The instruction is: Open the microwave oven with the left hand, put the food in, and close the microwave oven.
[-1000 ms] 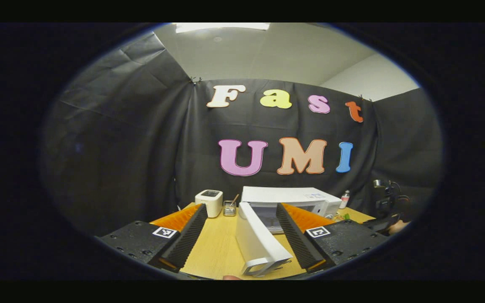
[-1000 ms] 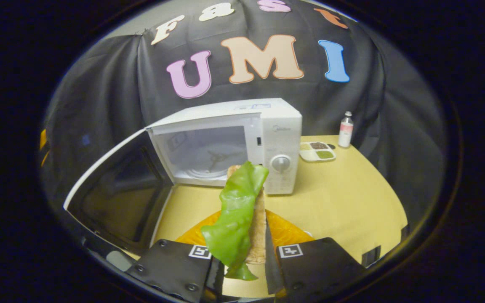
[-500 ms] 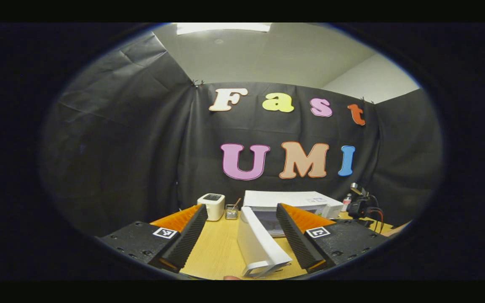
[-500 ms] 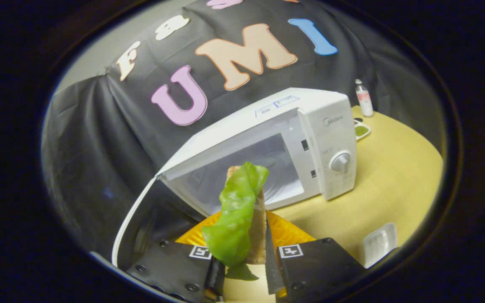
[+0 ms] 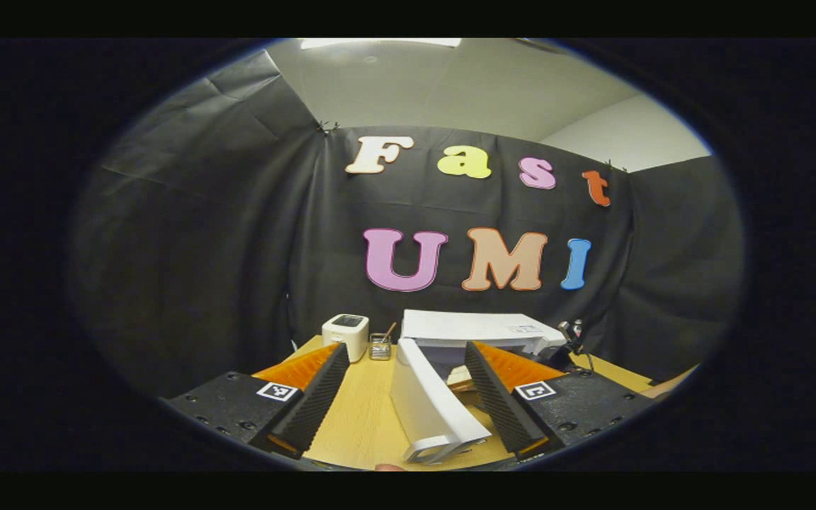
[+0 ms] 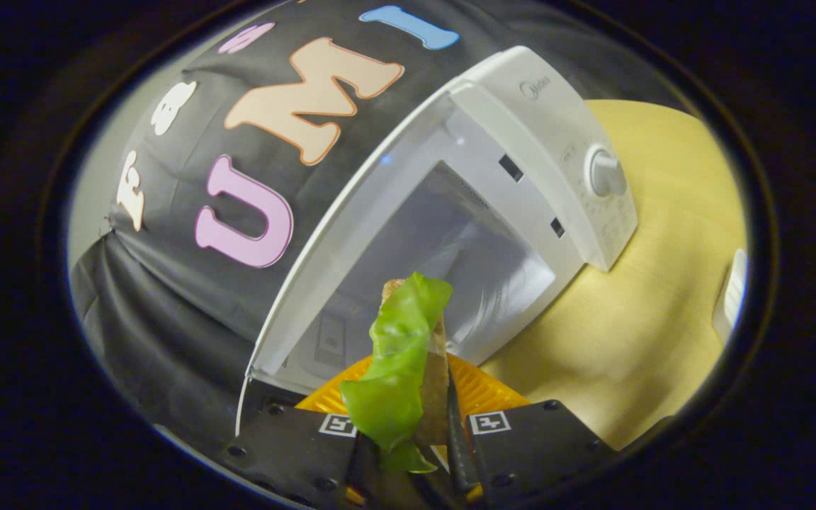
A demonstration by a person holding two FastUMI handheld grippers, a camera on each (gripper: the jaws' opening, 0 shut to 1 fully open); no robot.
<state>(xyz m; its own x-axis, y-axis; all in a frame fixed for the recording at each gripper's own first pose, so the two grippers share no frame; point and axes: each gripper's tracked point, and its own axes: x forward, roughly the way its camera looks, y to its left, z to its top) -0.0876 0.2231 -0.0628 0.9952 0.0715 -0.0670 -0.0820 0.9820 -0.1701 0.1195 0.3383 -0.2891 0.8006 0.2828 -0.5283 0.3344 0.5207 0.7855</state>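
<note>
Wooden counter carries a white microwave at the far side, door swung wide open toward the near side, seen edge-on in the left gripper view between the left tongs' fingers. In the right gripper view the microwave sits tilted, cavity open right ahead, knob on the control panel at the right. Left tongs spread apart, gripping nothing, door edge between the fingers but contact unclear. Right tongs closed on the food: a green lettuce leaf over a slice of bread, held upright just in front of the cavity opening, not inside yet. Far left on the counter: small white box appliance, and a little glass jar with sticks beside it.
</note>
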